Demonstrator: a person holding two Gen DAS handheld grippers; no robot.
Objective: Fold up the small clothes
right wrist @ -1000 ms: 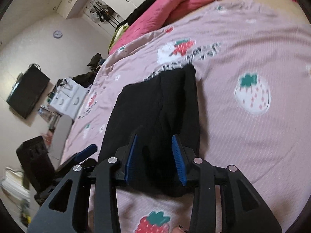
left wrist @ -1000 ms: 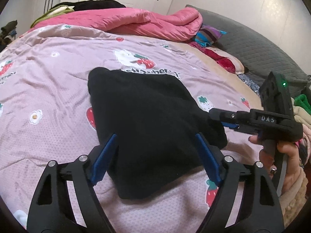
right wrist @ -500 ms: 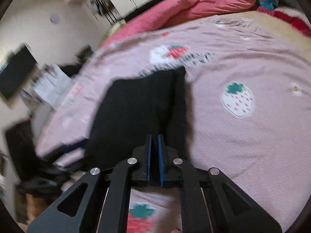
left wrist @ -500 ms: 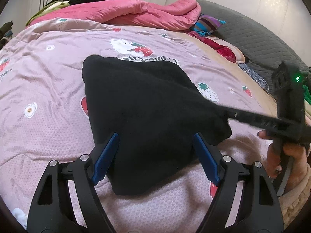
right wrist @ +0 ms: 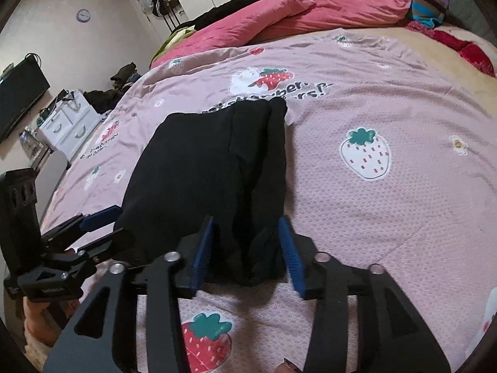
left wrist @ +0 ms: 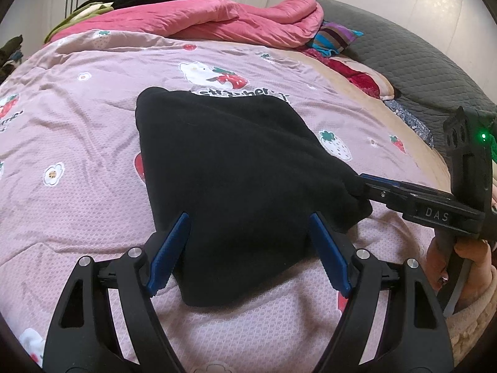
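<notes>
Across the pink strawberry-print bedsheet (left wrist: 77,143) lies the folded black fleece garment (left wrist: 236,168), flat in the middle of the bed, with a rumpled pink quilt (left wrist: 217,18) well behind it. At the garment's near edge the left gripper (left wrist: 248,255) stands wide, its blue pads on either side of the cloth without pressing it. On the garment's right corner the right gripper (right wrist: 245,248) has just been opening, a bunched fold between its parted jaws.
</notes>
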